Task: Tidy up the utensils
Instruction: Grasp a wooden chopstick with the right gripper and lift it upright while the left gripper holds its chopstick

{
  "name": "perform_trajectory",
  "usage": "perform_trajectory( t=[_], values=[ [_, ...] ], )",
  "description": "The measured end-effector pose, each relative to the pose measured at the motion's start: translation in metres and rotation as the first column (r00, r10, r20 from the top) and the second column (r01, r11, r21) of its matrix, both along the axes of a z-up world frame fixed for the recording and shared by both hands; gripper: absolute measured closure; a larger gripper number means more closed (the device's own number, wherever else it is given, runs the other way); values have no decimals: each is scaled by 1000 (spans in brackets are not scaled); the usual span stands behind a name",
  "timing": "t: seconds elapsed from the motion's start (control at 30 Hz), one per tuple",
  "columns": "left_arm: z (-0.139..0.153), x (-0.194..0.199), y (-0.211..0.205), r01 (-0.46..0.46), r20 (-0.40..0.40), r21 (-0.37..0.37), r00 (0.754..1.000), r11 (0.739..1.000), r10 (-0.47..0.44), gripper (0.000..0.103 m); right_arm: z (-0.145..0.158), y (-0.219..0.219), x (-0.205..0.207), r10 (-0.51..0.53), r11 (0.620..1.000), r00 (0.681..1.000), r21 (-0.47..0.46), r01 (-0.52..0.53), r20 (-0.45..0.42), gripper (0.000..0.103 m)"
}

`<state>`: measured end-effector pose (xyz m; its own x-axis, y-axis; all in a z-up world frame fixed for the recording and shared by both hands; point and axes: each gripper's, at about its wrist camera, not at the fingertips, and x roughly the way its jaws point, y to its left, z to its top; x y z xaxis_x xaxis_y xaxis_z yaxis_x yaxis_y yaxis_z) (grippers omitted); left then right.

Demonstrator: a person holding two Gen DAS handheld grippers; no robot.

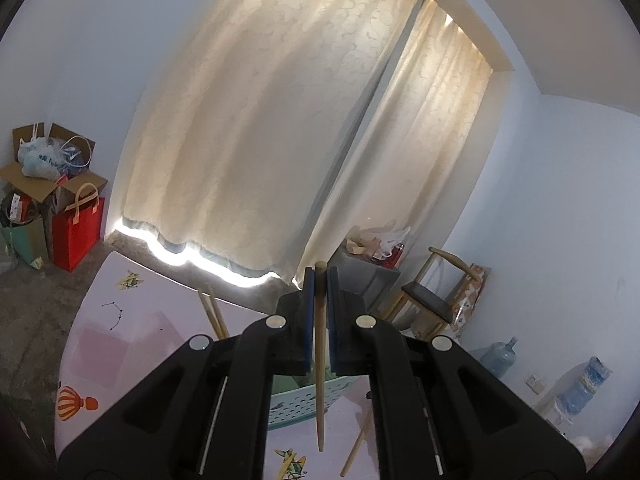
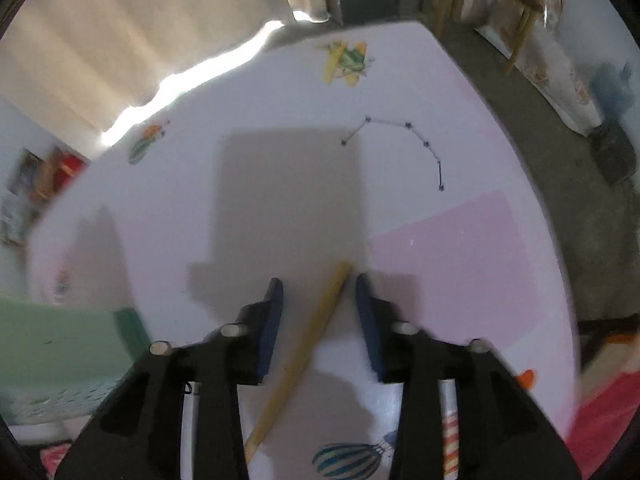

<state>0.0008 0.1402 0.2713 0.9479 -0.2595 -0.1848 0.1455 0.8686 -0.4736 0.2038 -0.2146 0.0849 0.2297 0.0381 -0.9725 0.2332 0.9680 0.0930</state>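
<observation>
The left gripper (image 1: pixel 319 280) clenches one chopstick (image 1: pixel 319 360) above the green basket (image 1: pixel 304 404). The right gripper (image 2: pixel 319 284), released, straddles a second chopstick (image 2: pixel 304 352) lying on the table (image 2: pixel 460 240); next it likely must close on it

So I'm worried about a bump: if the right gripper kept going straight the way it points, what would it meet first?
Probably the chopstick lying between its open jaws, then the table beneath it.
</observation>
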Motion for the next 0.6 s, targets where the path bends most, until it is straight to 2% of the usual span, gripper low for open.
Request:
perform_trajectory(
  t=[0.03, 0.07, 0.17, 0.3, 0.43, 0.6],
  values=[
    [-2, 1, 2, -3, -2, -11, 1000, 1000, 3, 99, 1, 0, 1, -7, 1000, 1000, -6, 7, -10, 93],
    [-3, 2, 3, -5, -3, -26, 1000, 1000, 5, 99, -1, -2, 3, -32, 999, 999, 24, 32, -19, 95],
    [-8, 5, 8, -4, -20, -57, 1000, 998, 3, 99, -1, -7, 0, -97, 992, 995, 80, 97, 3, 96],
    [-10, 3, 14, -4, -31, -45, 1000, 999, 3, 99, 5, -9, -16, -154, 963, 987, 232, 139, 47, 97],
    [-3, -6, 22, -28, -7, -55, 1000, 998, 28, 99, 38, -7, -38, -138, 947, 982, 309, 91, 132, 97],
    [14, -15, 29, -73, 57, -58, 995, 996, 76, 99, 97, 0, -78, -115, 914, 949, 406, -15, 293, 97]
  ],
)
